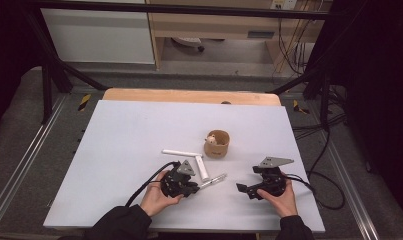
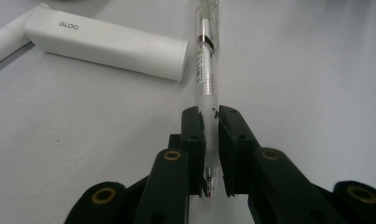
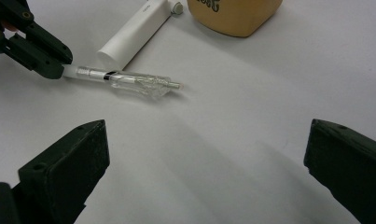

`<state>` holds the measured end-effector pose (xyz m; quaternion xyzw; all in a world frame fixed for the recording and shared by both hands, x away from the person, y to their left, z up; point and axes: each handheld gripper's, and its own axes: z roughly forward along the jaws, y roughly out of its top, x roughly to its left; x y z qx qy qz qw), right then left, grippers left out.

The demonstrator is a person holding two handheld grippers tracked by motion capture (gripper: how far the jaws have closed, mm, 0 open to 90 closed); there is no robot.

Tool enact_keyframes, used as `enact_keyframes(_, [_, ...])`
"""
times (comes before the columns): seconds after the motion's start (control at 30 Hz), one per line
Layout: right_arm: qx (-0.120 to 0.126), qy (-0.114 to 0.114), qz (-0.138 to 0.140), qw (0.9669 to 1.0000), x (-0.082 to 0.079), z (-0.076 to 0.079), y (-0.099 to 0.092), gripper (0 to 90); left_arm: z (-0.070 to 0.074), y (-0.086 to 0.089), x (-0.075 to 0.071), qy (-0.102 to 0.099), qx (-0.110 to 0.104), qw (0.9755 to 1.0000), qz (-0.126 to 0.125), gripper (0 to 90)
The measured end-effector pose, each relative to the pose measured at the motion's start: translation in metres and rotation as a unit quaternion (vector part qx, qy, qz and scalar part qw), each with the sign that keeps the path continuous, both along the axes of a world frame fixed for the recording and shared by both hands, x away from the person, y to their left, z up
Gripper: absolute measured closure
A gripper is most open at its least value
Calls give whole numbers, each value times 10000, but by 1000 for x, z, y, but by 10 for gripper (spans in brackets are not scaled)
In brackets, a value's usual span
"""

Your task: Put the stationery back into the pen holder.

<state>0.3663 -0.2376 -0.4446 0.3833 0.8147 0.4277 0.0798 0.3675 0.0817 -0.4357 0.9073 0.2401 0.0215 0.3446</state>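
While the left claw (image 2: 210,116) pinches a clear plastic pen (image 2: 205,70), white stick (image 2: 106,44) reading "GLOO" beside it, right claw (image 3: 206,163) gaping empty.

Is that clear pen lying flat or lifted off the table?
Lying flat: the clear pen rests on the white table, its tip end clamped in the left claw.

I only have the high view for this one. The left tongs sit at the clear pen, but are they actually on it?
Observer: Yes. In the left gripper view the left tongs clamp the clear pen near its tip end.
Operator: And the right tongs?
Observer: The right tongs stand wide apart over bare table, nothing between them.
Operator: What is the white stick beside the pen?
Observer: A white tube printed GLOO.
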Motion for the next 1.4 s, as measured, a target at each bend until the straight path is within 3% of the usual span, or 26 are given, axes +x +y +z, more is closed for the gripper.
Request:
enact_keyframes(0.23, [-7, -12, 25, 10000, 0, 0, 0, 8, 7, 6, 0, 65, -123, 9999, 95, 805])
enact_keyframes(0.7, [27, -157, 93, 9998, -2, 5, 6, 7, 21, 16, -3, 72, -184, 9998, -13, 805])
enact_keyframes(1.07, [-313, -332, 286, 9985, -4, 15, 27, 8, 32, 28, 2, 63, -221, 9997, 61, 805])
enact_keyframes(1.23, [-546, -489, 443, 9963, -5, 21, 39, 11, 37, 35, 5, 56, -213, 9997, 119, 805])
enact_keyframes(1.4, [-822, -716, 660, 9919, -8, 30, 56, 16, 44, 41, 6, -3, -129, 9999, 89, 805])
